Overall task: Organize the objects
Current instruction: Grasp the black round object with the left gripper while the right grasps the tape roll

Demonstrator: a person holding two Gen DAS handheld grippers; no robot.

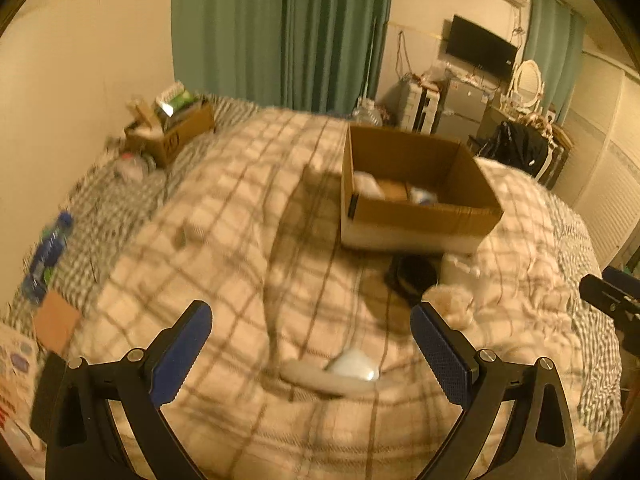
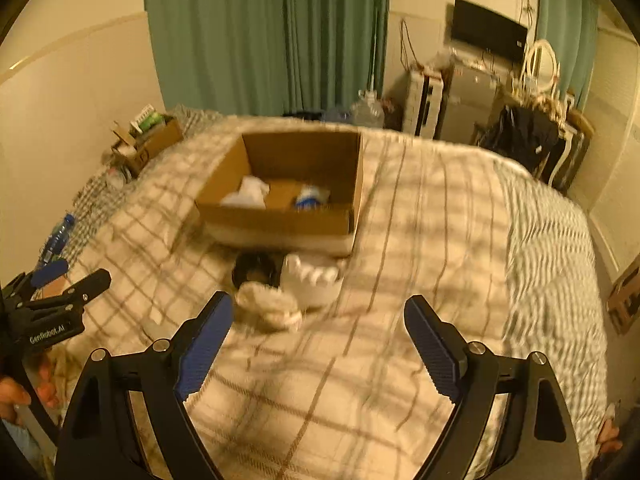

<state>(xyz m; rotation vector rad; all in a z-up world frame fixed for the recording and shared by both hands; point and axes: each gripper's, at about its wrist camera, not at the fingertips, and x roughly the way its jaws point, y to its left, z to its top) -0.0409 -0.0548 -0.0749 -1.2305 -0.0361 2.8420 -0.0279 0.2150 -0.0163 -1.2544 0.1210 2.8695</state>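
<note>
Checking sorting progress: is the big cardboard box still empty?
No, the cardboard box already holds a white item and a blue-and-white item.

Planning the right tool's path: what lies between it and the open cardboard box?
In the right wrist view, a fluffy cream item, a white object and a black round object lie on the plaid blanket between the right tool and the cardboard box.

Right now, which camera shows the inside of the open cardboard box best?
Right wrist: it looks down into the cardboard box, showing white items and a blue-and-white one. Left wrist sees the cardboard box lower, its near wall hiding most contents.
</note>
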